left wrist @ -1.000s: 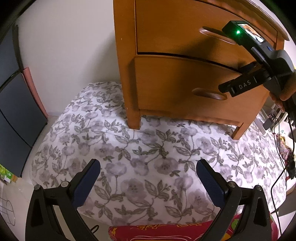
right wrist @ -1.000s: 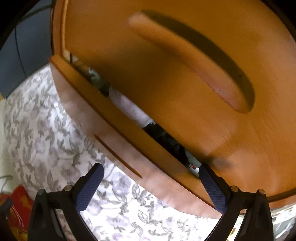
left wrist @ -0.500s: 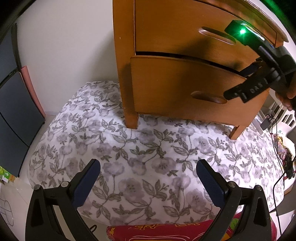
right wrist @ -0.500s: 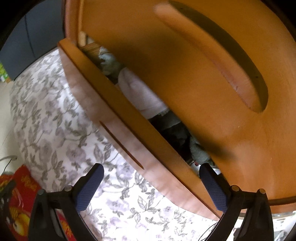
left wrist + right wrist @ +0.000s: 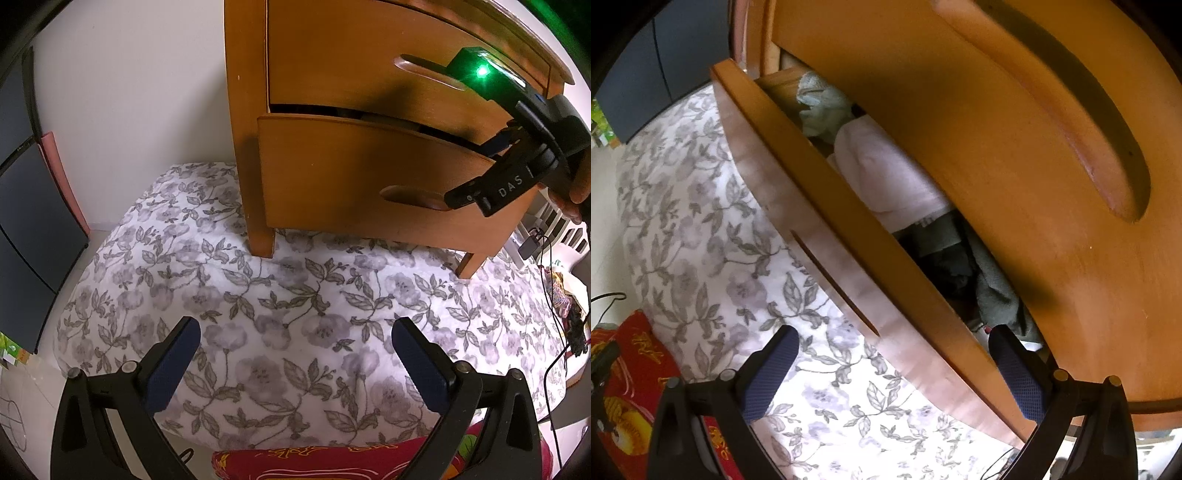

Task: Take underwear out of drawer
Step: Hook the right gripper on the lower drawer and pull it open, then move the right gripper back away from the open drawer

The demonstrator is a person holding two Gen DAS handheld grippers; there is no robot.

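Underwear (image 5: 886, 173) lies bunched in the part-open lower drawer (image 5: 849, 258), my right gripper (image 5: 894, 373) spread wide over its front, left gripper (image 5: 295, 358) wide, empty.

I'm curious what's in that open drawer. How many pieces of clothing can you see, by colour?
Pink: 1
Light green: 1
Grey-green: 1
Total: 3 that can be told apart; darker clothes in the drawer are too shadowed to count.
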